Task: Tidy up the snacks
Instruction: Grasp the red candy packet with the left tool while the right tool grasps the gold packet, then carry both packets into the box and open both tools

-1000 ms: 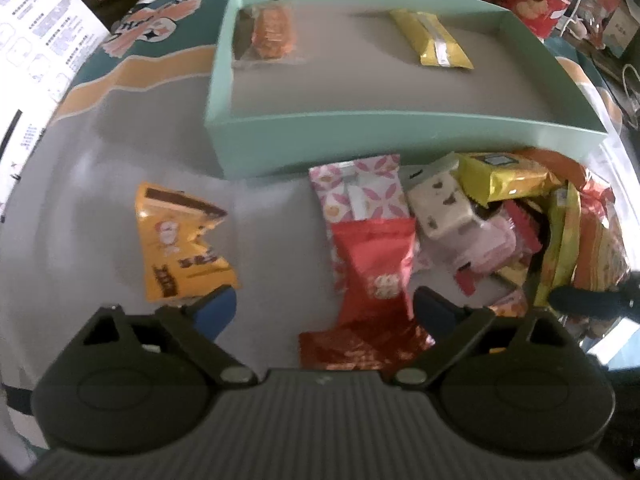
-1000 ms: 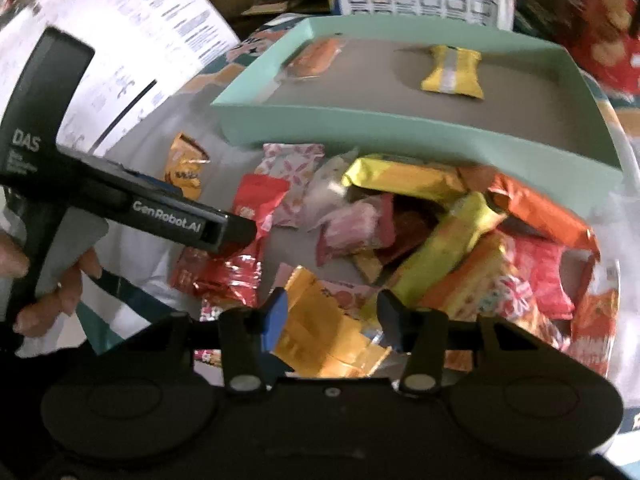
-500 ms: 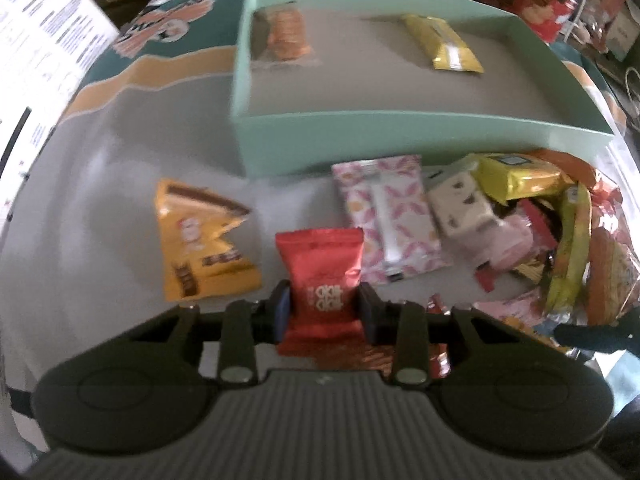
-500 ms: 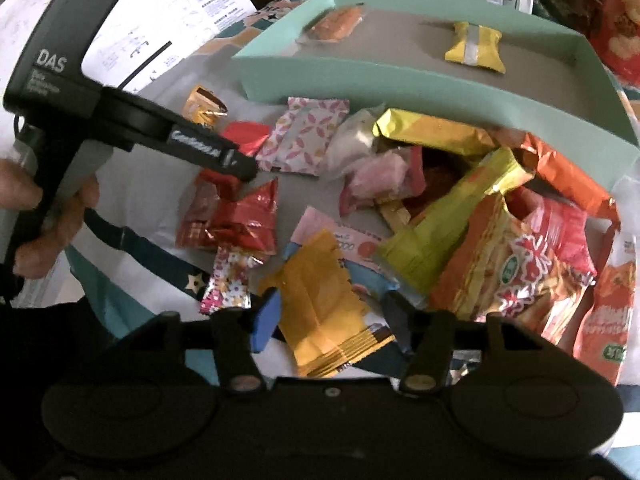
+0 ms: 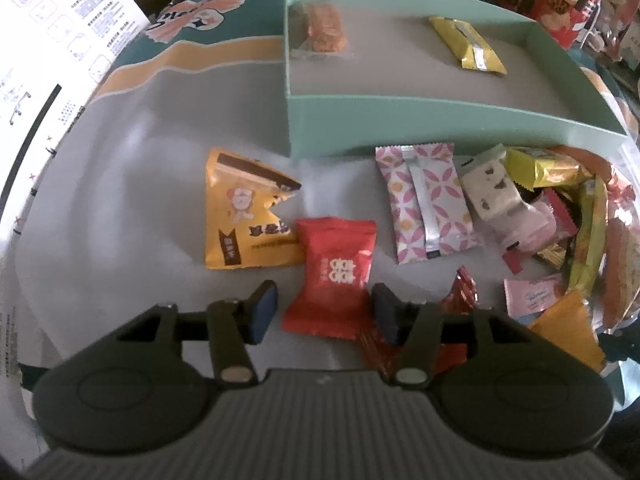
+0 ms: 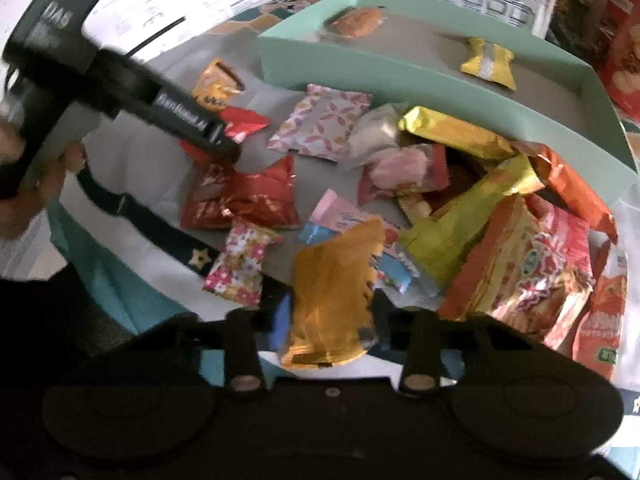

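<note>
A mint green box (image 5: 420, 118) stands at the back, holding an orange snack (image 5: 324, 32) and a yellow packet (image 5: 468, 46). My left gripper (image 5: 324, 316) is open, its pads apart on either side of a small red packet (image 5: 334, 276) lying on the grey table. My right gripper (image 6: 330, 322) is shut on a gold-orange wrapper (image 6: 334, 296), held above the snack pile. The box also shows in the right wrist view (image 6: 400, 76), with the left gripper's body (image 6: 132, 92) at the left.
A yellow-orange triangular packet (image 5: 244, 216) and a pink patterned packet (image 5: 430, 212) lie in front of the box. A heap of mixed snacks (image 6: 500, 220) fills the right side. A crumpled red wrapper (image 6: 244, 196) and a floral candy (image 6: 238, 266) lie near the table's front edge.
My left gripper closed on the red packet, moved it left, then opened and released it on the table. My right gripper closed on the gold-orange wrapper and lifted it.
</note>
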A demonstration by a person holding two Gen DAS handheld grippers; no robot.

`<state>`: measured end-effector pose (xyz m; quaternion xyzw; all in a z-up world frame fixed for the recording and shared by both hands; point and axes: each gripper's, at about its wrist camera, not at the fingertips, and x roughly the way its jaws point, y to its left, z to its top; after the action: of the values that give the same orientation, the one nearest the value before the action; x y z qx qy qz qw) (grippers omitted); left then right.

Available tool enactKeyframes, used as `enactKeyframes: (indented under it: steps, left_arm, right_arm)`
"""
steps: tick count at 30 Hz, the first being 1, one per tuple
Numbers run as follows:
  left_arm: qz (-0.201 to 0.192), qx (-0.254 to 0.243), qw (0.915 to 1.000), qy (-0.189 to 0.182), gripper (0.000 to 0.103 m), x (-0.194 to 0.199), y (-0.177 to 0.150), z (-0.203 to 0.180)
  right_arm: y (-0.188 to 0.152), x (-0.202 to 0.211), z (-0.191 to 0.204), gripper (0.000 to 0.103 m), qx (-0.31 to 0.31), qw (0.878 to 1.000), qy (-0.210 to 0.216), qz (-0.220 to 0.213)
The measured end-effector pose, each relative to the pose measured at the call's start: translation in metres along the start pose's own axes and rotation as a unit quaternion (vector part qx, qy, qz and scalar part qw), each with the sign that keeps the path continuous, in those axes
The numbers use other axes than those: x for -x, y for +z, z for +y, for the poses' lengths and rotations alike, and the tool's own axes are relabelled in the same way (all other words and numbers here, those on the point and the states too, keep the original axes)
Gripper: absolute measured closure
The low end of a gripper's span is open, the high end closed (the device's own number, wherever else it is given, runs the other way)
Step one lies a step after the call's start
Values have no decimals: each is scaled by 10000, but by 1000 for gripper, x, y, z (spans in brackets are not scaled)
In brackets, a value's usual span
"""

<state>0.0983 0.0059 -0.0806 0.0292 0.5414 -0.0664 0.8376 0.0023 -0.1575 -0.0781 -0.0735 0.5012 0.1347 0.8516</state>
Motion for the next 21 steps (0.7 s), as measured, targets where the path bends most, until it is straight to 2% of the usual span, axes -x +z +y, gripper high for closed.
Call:
enactKeyframes:
  steps: [3,6,12,15,21]
  left_arm:
    - [-137,-191,9997,111,60,1,-1,-10]
    - [-142,-95,9998,53,61,3,-3,-10]
    - [-100,6,9999,5,62,6,-5,1]
    - [-73,32,10000,-34,62,8,-8,4]
    - [-119,-11,9999,-25,62,7,-11,4]
  right_arm:
    - [2,4,-14,72,-438,9989,175,17]
    - [2,13,-26,82,-795,9960,413,-19]
    - [0,11,-26,82,-725,9967,371,46]
    - [-1,9,-27,76,-794,9963,315,71]
    - [2,7,-25,78,-794,9961,361,92]
